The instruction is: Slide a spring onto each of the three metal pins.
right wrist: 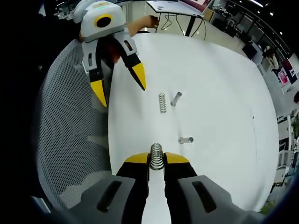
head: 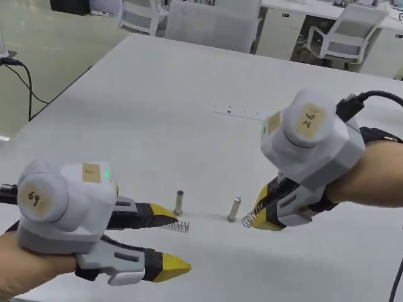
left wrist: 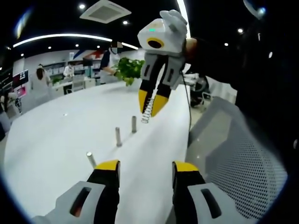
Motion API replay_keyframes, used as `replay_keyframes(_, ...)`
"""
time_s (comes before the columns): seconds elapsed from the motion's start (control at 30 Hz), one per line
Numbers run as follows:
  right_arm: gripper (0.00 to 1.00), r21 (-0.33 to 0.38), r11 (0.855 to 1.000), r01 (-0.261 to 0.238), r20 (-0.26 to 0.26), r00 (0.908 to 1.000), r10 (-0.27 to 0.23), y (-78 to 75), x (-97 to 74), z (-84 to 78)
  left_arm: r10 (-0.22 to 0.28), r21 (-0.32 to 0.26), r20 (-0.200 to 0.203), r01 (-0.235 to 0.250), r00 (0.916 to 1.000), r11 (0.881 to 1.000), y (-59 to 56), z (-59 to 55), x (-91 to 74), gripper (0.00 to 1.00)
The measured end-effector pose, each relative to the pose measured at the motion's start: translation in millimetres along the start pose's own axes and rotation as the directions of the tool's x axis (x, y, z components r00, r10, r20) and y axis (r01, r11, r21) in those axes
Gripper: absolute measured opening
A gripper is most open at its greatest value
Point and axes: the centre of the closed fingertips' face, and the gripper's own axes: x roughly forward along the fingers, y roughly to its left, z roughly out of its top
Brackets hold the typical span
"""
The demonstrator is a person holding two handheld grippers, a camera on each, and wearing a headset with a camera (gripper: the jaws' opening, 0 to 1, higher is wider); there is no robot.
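The right gripper [head: 260, 217], jaws clamped on a spring [head: 249, 219], hovers at 3 o'clock of a pin [head: 234, 209] on the tabletop [head: 189, 113]; it would do best to line the coil's bore over the tip before lowering, with the left gripper [head: 181, 244] at 8 o'clock, jaws apart.

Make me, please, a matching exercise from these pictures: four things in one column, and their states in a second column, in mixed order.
Things:
1. left gripper
2. right gripper
3. loose spring
4. pins

States:
a. standing upright, bare
b. open, empty
c. lying on the table
d. shut on a spring

Pairs: 1-b, 2-d, 3-c, 4-a.
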Motion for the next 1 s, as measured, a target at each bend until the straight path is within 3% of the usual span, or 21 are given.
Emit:
replay_keyframes(0.17,0.08,-0.003,1.000,0.022,-0.020,0.9996,-0.022,-12.3,0.1,-2.6,0.006,-0.011,0.000,-0.006,1.0000,1.000,1.7,-2.8,-0.4,0.38)
replay_keyframes(0.37,0.08,-0.012,0.999,0.041,-0.047,0.9980,-0.042,-24.7,4.2,-5.0,-0.006,0.016,-0.038,0.007,0.9993,1.000,-1.3,-11.3,2.2,0.38)
replay_keyframes(0.7,0.08,-0.035,0.998,0.044,-0.073,0.9962,-0.047,-44.1,16.1,-2.5,0.016,0.033,-0.058,-0.015,0.9982,0.999,2.9,-14.8,0.6,0.39)
replay_keyframes(1.0,0.08,-0.054,0.997,0.052,-0.095,0.9939,-0.056,-58.2,26.6,-2.6,0.033,0.019,-0.047,-0.033,0.9983,0.999,6.5,-13.1,-1.4,0.39)
